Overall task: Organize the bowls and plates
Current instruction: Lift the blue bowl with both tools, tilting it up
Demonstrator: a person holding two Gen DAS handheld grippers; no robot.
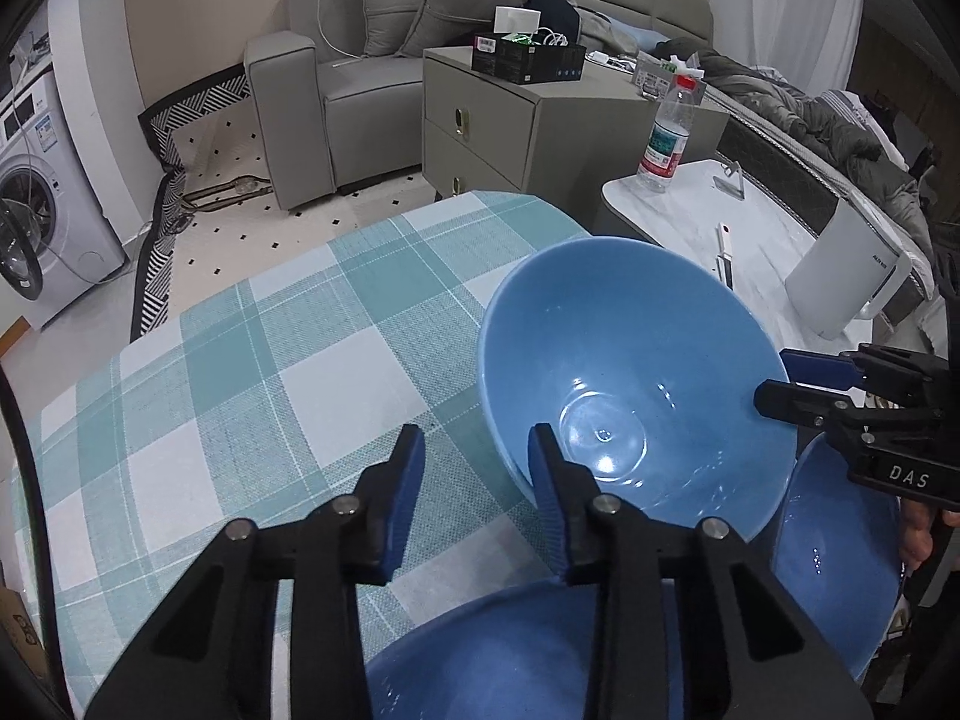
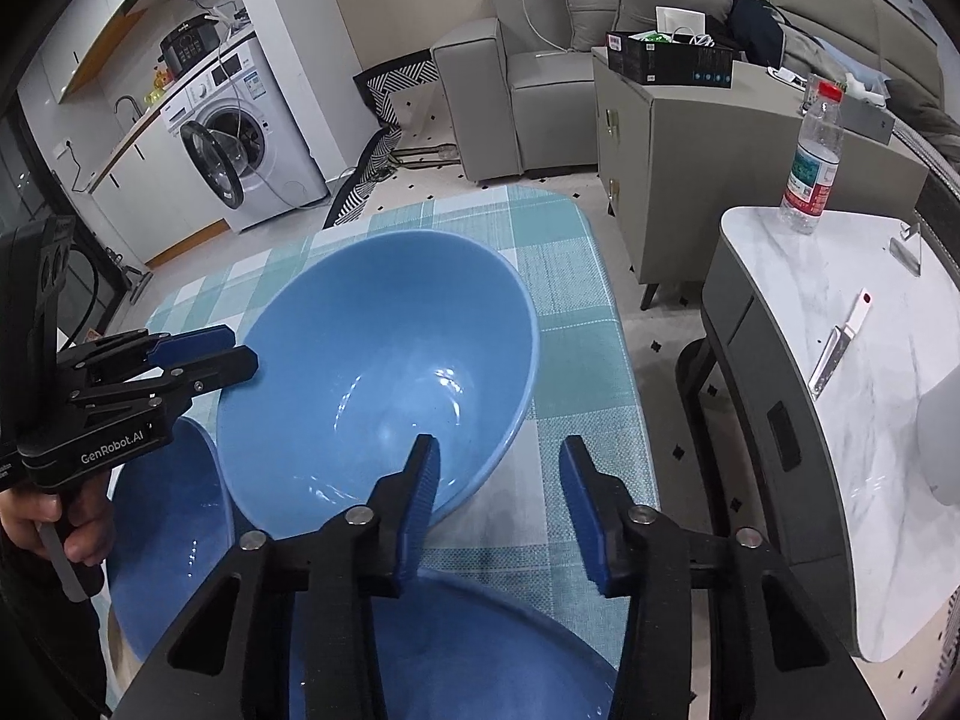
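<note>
A large blue bowl (image 1: 630, 384) (image 2: 384, 372) stands between my two grippers on the checked tablecloth (image 1: 252, 360) (image 2: 576, 360). My left gripper (image 1: 477, 486) is open, its jaws straddling the bowl's left rim; it also shows in the right wrist view (image 2: 237, 348). My right gripper (image 2: 498, 504) is open, straddling the bowl's right rim; it also shows in the left wrist view (image 1: 774, 378). A blue plate (image 1: 498, 654) (image 2: 834, 570) lies below my left gripper. A second blue plate (image 2: 468, 654) (image 1: 840, 558) lies below my right gripper.
A white marble side table (image 2: 840, 420) stands to the right with a water bottle (image 2: 813, 162), a knife (image 2: 840, 342) and a white appliance (image 1: 846, 276). A grey cabinet (image 1: 498, 120), sofa and washing machine (image 2: 252, 138) stand beyond.
</note>
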